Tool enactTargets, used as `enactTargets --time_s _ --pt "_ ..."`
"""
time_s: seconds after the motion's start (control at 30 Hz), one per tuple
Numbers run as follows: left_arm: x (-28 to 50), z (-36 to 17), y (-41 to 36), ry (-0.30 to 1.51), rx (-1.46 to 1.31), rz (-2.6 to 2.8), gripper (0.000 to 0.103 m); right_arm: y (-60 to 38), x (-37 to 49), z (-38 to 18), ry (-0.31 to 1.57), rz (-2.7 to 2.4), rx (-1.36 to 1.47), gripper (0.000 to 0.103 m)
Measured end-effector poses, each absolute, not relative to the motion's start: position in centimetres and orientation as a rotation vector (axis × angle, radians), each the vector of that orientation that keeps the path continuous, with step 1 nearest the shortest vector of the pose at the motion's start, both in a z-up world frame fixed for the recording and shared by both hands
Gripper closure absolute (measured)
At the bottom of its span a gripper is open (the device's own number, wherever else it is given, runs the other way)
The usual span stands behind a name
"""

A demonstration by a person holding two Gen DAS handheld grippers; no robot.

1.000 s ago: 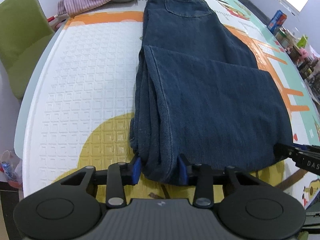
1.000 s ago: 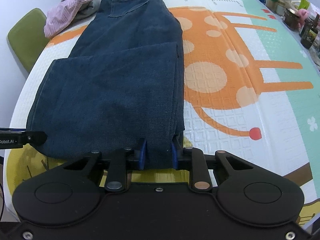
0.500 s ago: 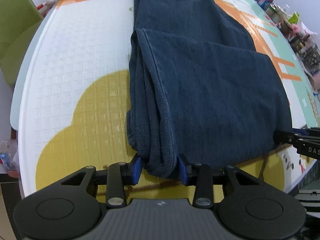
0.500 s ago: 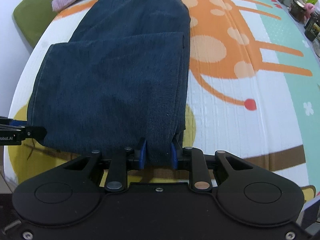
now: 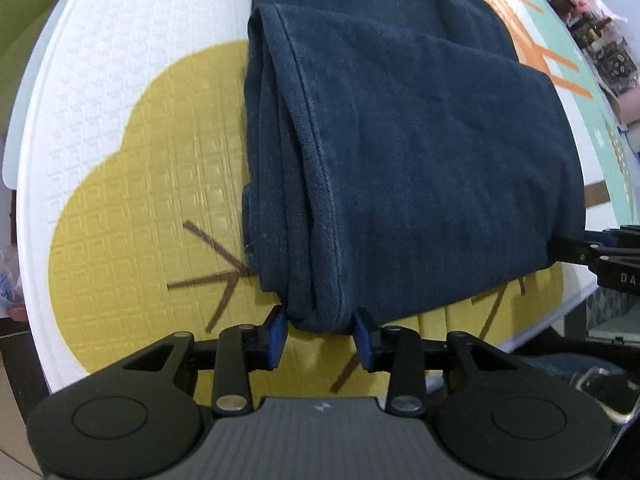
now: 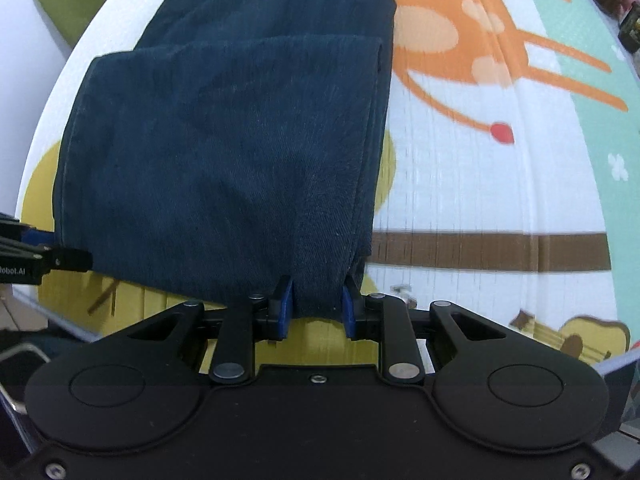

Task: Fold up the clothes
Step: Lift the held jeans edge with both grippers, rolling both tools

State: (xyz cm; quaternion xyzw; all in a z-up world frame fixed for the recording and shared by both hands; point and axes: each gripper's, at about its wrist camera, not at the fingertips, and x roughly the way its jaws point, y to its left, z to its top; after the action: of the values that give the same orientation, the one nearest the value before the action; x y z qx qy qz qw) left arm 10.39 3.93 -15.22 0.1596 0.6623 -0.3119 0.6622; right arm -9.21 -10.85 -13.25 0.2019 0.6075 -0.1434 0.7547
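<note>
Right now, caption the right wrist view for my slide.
Right gripper clamps the folded end of dark jeans over a giraffe-print mat.

Dark blue jeans (image 5: 420, 152), doubled over on my mat.
Folded end lifted at both corners, the rest lying flat beyond it.
</note>
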Motion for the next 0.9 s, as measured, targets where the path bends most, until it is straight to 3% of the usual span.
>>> enactTargets --time_s 0.17,0.37,0.9 --pt "10.8 -14.9 4.0 1.489 0.345 -0.708 0.064 -11.1 -9.4 -13.1 1.312 -0.32 0.479 0.078" --pt "11.4 -14.1 4.3 1.472 0.315 -0.71 0.062 -12.4 -9.7 -12.0 1.234 -0.339 0.576 0.055" --pt "11.3 -16.5 9.2 1.606 -0.138 -0.707 0.053 -17.3 -14.8 -17.6 1.093 -0.338 1.219 0.053"
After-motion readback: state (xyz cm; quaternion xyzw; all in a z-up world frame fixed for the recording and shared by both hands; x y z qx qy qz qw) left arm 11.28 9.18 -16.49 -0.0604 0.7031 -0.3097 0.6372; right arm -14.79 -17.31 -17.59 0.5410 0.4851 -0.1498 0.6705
